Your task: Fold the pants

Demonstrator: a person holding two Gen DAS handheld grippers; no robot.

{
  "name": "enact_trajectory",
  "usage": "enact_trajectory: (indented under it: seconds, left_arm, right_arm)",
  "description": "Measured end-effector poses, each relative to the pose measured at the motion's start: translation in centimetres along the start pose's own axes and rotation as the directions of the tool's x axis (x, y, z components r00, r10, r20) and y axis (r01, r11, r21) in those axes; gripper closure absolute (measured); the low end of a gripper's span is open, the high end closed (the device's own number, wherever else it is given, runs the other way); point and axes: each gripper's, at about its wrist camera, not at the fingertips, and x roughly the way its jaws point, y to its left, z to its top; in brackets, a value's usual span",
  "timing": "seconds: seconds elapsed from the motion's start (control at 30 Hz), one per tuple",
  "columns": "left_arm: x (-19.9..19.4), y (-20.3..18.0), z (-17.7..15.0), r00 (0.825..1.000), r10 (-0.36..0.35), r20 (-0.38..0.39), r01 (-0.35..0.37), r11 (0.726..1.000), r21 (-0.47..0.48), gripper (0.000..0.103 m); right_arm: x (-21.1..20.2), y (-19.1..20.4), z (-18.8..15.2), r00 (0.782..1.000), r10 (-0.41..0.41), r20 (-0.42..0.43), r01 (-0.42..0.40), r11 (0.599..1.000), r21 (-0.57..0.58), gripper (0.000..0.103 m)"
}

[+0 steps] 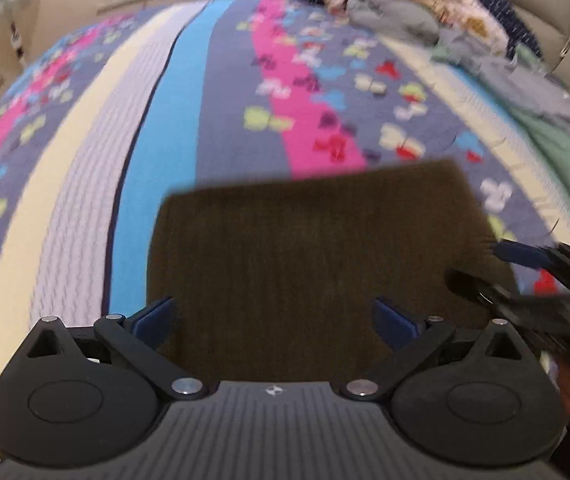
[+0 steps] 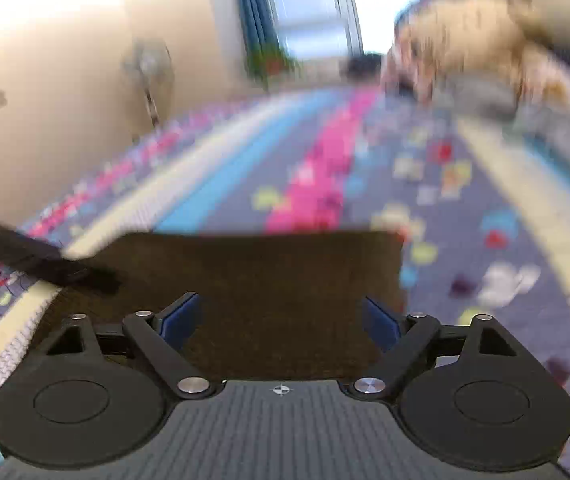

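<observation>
Daylight enters through the window (image 2: 313, 4) – blown out to white glare. Motion blur smears the bedspread (image 1: 229, 128) (worse in right view); fisheye curvature bends the edges.

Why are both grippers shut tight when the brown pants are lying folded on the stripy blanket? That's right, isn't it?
Not quite. Both grippers are open, not shut. The left wrist view shows the left gripper with its blue fingers spread wide, and the right wrist view shows the same for the right gripper. The rest holds: the brown pants lie folded on the stripy blanket.
</observation>
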Motion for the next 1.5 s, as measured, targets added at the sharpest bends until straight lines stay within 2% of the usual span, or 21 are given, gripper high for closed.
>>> enact_trajectory:
  seconds: [0.07,0.1,0.2,0.27,0.33,0.37,0.43,0.5,0.57,0.67,0.73,0.87,1.13,1.5]
  left_arm:
    - [1.1,0.2,-1.6,1.0,0.005,-0.018,-0.005,1.0,0.023,0.0]
    - [1.4,-0.1,-2.3,1.0,0.013,-0.001,-0.013,0.997,0.08,0.0]
    - [1.7,-1.3,-3.0,0.998,0.066,0.008,-0.066,0.979,0.194,0.0]
    - [1.9,-1.1,-2.9,0.997,0.071,0.004,-0.071,0.982,0.174,0.0]
    - [1.6,-0.8,-2.8,0.998,0.065,0.003,-0.065,0.989,0.13,0.0]
    - [1.2,-0.9,-2.9,0.998,0.062,0.003,-0.062,0.992,0.111,0.0]
    - [0.4,-1.1,-2.9,0.998,0.059,-0.011,-0.057,0.995,0.084,0.0]
    - [-1.4,-1.5,-3.0,0.998,0.052,-0.029,-0.051,0.998,0.046,0.0]
    - [-4.3,-2.1,-3.8,0.997,0.078,-0.018,-0.078,0.997,0.012,0.0]
    - [-8.0,-3.6,-5.3,0.986,0.167,-0.011,-0.167,0.986,0.003,0.0]
    - [-10.2,-4.5,-6.6,0.985,0.172,0.012,-0.172,0.985,0.023,0.0]
    - [-13.3,-5.4,-9.0,0.979,0.199,0.038,-0.2,0.98,0.026,0.0]
    - [-16.8,-5.9,-12.0,0.972,0.212,0.105,-0.214,0.977,0.012,0.0]
    - [-17.7,-5.7,-12.4,0.984,0.16,0.072,-0.158,0.987,-0.039,0.0]
  right_arm:
    - [2.5,-0.5,-1.4,0.998,-0.047,-0.05,0.046,0.999,-0.027,0.019]
    - [2.9,-0.5,-2.1,0.997,-0.052,-0.049,0.05,0.997,-0.056,0.019]
    - [1.1,0.8,-2.0,0.997,-0.071,-0.019,0.069,0.995,-0.071,0.019]
    - [-1.1,1.0,-1.5,0.999,-0.049,-0.003,0.049,0.998,-0.035,0.019]
    - [-3.2,1.2,-2.1,0.998,-0.067,0.002,0.067,0.997,-0.048,0.017]
    - [-3.7,1.2,-3.0,0.996,-0.085,-0.017,0.084,0.995,-0.052,0.016]
    - [-3.4,1.4,-5.4,0.987,-0.119,-0.111,0.11,0.991,-0.077,0.015]
    - [-5.2,2.2,-6.3,0.984,-0.166,-0.071,0.156,0.98,-0.121,0.015]
    - [-8.3,2.9,-5.8,0.985,-0.164,-0.054,0.16,0.985,-0.07,0.015]
    - [-13.6,4.0,-4.7,0.987,-0.151,-0.047,0.154,0.987,0.051,0.007]
    - [-16.5,5.1,-4.3,0.992,-0.124,-0.037,0.127,0.989,0.08,0.005]
    - [-20.1,7.5,-4.1,0.989,-0.144,0.018,0.144,0.989,0.027,0.002]
    - [-23.0,9.4,-6.1,0.987,-0.156,0.025,0.156,0.988,0.007,0.001]
    - [-24.0,9.3,-7.1,0.984,-0.179,0.017,0.179,0.983,0.036,0.001]
